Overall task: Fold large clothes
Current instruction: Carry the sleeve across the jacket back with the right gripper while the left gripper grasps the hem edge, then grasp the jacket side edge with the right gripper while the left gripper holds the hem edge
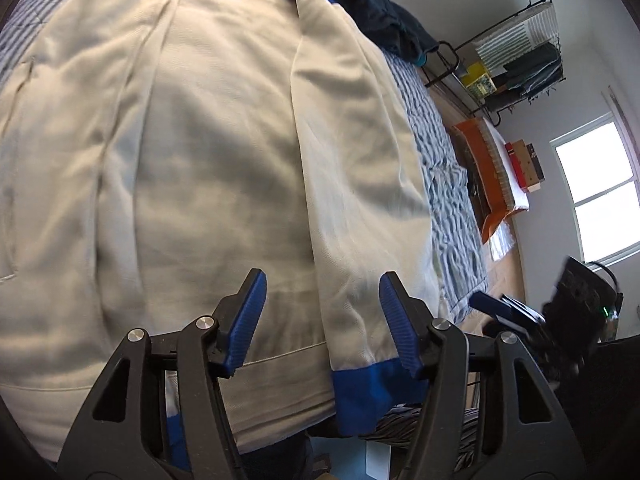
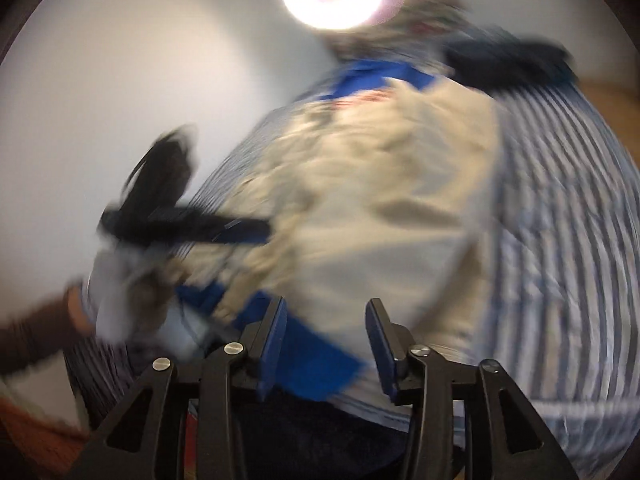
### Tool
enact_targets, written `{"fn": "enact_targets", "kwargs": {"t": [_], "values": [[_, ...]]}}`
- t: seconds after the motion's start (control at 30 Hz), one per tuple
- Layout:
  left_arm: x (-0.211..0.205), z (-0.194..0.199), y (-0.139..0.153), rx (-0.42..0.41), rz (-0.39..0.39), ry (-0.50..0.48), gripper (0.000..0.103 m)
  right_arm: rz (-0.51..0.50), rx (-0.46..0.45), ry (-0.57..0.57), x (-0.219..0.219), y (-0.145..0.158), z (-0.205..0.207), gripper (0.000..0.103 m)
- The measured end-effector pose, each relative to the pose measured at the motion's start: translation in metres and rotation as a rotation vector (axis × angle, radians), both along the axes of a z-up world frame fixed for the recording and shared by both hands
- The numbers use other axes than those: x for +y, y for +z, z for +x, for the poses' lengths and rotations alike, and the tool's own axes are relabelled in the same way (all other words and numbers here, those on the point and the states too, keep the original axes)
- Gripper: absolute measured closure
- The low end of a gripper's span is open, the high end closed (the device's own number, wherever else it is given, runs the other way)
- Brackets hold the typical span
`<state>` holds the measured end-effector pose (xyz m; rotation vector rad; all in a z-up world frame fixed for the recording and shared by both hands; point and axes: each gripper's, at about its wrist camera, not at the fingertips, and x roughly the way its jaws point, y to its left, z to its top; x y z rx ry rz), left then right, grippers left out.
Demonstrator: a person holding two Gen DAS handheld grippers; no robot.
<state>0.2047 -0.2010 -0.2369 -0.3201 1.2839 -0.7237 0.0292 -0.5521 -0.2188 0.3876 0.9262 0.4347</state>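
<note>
A large cream sweatshirt (image 1: 192, 152) with red letters and blue trim lies flat on the striped bed cover (image 1: 448, 184). One sleeve (image 1: 352, 184) is folded over its body, its blue cuff (image 1: 372, 392) at the near edge. My left gripper (image 1: 322, 320) is open just above the sleeve near the cuff, holding nothing. My right gripper (image 2: 326, 344) is open above the blue cuff (image 2: 316, 364) of the sweatshirt (image 2: 360, 200); this view is blurred. The right gripper also shows in the left wrist view (image 1: 508, 312), off the bed's side. The left gripper shows in the right wrist view (image 2: 188, 224).
A dark blue garment (image 1: 380, 12) lies at the far end of the bed. A black wire rack (image 1: 516, 52) with folded things stands by the wall. An orange cloth (image 1: 488, 172) and boxes (image 1: 524, 164) lie beside the bed. A window (image 1: 596, 196) is at the right.
</note>
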Motion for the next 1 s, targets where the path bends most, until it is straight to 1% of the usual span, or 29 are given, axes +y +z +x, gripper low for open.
{"fn": "enact_targets", "kwargs": {"t": [0.03, 0.1, 0.13, 0.17, 0.2, 0.23, 0.27, 0.3, 0.33, 0.37, 0.43, 0.47, 0.5, 0.53, 0.57, 0.63, 0.7, 0.73, 0.77, 0.8, 0.83, 0.9, 0.93, 0.97, 1.0], "values": [[-0.003, 0.0, -0.002, 0.006, 0.0, -0.009, 0.042, 0.026, 0.021, -0.005, -0.006, -0.006, 0.003, 0.058], [-0.009, -0.001, -0.006, 0.016, 0.002, -0.027, 0.048, 0.076, 0.066, 0.001, -0.012, -0.021, 0.009, 0.055], [-0.012, 0.0, -0.008, 0.023, 0.006, -0.037, 0.056, 0.094, 0.093, 0.004, -0.011, -0.03, 0.015, 0.05], [-0.014, 0.0, -0.011, 0.031, 0.008, -0.044, 0.068, 0.102, 0.111, 0.002, -0.009, -0.037, 0.019, 0.049], [-0.016, 0.0, -0.015, 0.041, 0.009, -0.053, 0.075, 0.124, 0.126, -0.001, -0.007, -0.044, 0.024, 0.049], [-0.019, 0.0, -0.017, 0.049, 0.01, -0.062, 0.094, 0.153, 0.134, -0.005, -0.007, -0.049, 0.028, 0.053], [-0.021, -0.002, -0.018, 0.047, 0.015, -0.068, 0.099, 0.212, 0.144, -0.007, -0.007, -0.056, 0.032, 0.076], [-0.022, -0.004, -0.018, 0.031, 0.024, -0.067, 0.099, 0.255, 0.151, -0.014, -0.007, -0.059, 0.036, 0.087], [-0.022, -0.006, -0.016, 0.02, 0.023, -0.062, 0.102, 0.256, 0.147, -0.024, -0.007, -0.059, 0.036, 0.098], [-0.021, -0.01, -0.014, 0.024, 0.006, -0.051, 0.102, 0.222, 0.136, -0.022, -0.005, -0.054, 0.036, 0.102], [-0.021, -0.019, -0.012, 0.044, -0.028, -0.048, 0.103, 0.121, 0.101, 0.0, 0.0, -0.039, 0.034, 0.103], [-0.025, -0.029, -0.008, 0.037, -0.042, -0.073, 0.103, 0.089, 0.078, 0.004, -0.002, -0.029, 0.033, 0.103], [-0.031, -0.036, -0.005, 0.008, -0.026, -0.099, 0.103, 0.085, 0.055, -0.004, -0.008, -0.02, 0.03, 0.103], [-0.036, -0.042, -0.002, -0.023, -0.004, -0.118, 0.103, 0.087, 0.045, -0.016, -0.013, -0.015, 0.029, 0.103], [-0.041, -0.044, -0.002, -0.037, 0.002, -0.13, 0.103, 0.086, 0.044, -0.026, -0.019, -0.01, 0.029, 0.103], [-0.042, -0.042, -0.006, -0.026, 0.013, -0.132, 0.103, 0.078, 0.067, -0.021, -0.023, -0.01, 0.032, 0.103], [-0.041, -0.038, -0.011, -0.011, 0.018, -0.12, 0.103, 0.08, 0.113, -0.034, -0.022, -0.02, 0.036, 0.101], [-0.04, -0.037, -0.012, -0.009, 0.026, -0.115, 0.103, 0.096, 0.132, -0.042, -0.025, -0.025, 0.036, 0.094], [-0.038, -0.037, -0.013, -0.006, 0.026, -0.115, 0.103, 0.129, 0.159, -0.052, -0.028, -0.032, 0.037, 0.084], [-0.038, -0.038, -0.013, -0.004, 0.024, -0.12, 0.103, 0.16, 0.173, -0.053, -0.032, -0.037, 0.034, 0.078], [-0.038, -0.04, -0.014, -0.007, 0.027, -0.123, 0.103, 0.176, 0.181, -0.049, -0.034, -0.041, 0.033, 0.069], [-0.038, -0.041, -0.012, -0.024, 0.034, -0.132, 0.103, 0.204, 0.206, -0.038, -0.038, -0.05, 0.026, 0.068], [-0.04, -0.042, -0.012, -0.03, 0.04, -0.135, 0.103, 0.211, 0.212, -0.038, -0.04, -0.052, 0.022, 0.072], [-0.041, -0.043, -0.012, -0.037, 0.051, -0.14, 0.103, 0.205, 0.212, -0.042, -0.04, -0.052, 0.02, 0.087], [-0.043, -0.045, -0.012, -0.043, 0.064, -0.143, 0.103, 0.237, 0.2, -0.034, -0.039, -0.048, 0.018, 0.095]]}}
